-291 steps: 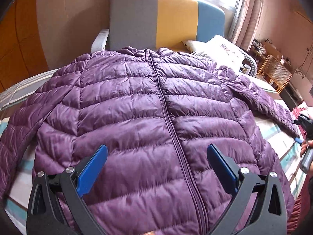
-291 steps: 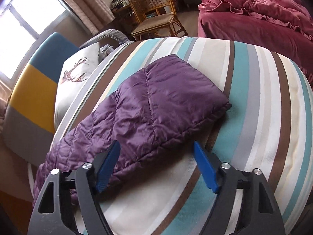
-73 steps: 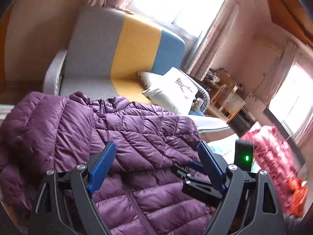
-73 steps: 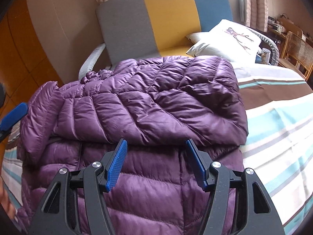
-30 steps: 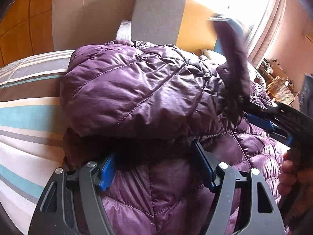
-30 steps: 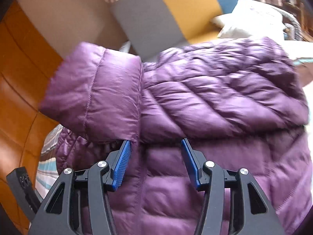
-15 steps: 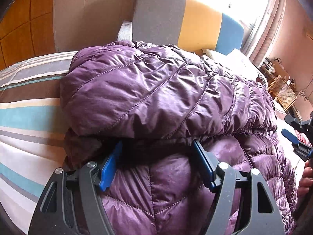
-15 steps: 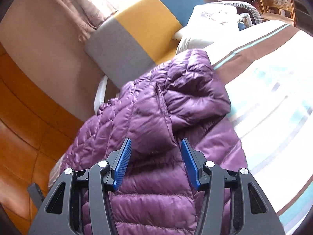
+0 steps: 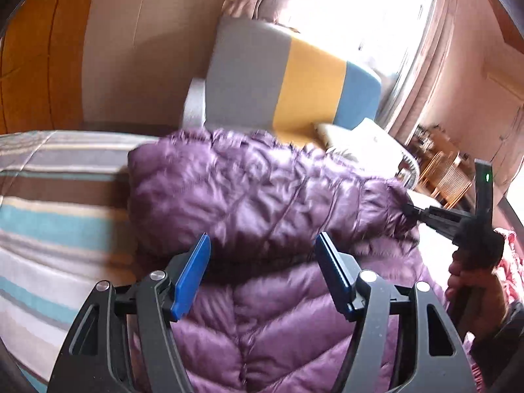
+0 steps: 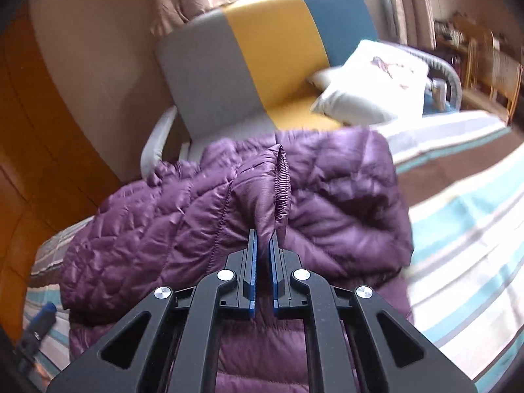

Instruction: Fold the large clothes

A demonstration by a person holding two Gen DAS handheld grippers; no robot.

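A purple quilted down jacket (image 9: 262, 203) lies on the striped bed (image 9: 59, 229) with both sleeves folded across its chest. My left gripper (image 9: 262, 258) is open and empty, hovering just above the jacket's lower front near the zipper. My right gripper (image 10: 263, 245) is shut on the elastic sleeve cuff (image 10: 278, 190), which stands up in a ridge over the folded jacket (image 10: 344, 213). The right gripper also shows in the left wrist view (image 9: 425, 213), at the jacket's right edge.
A grey, yellow and blue sofa (image 10: 262, 55) with a white deer pillow (image 10: 370, 82) stands behind the bed. A rattan chair (image 9: 448, 177) is at the far right. Wooden wall panels (image 10: 32, 131) are on the left. The left gripper's tip (image 10: 42, 321) shows low left.
My right gripper has closed on the sleeve cuff; half a second ago it was open above the jacket. My left gripper has pulled back and tilted up from the fold.
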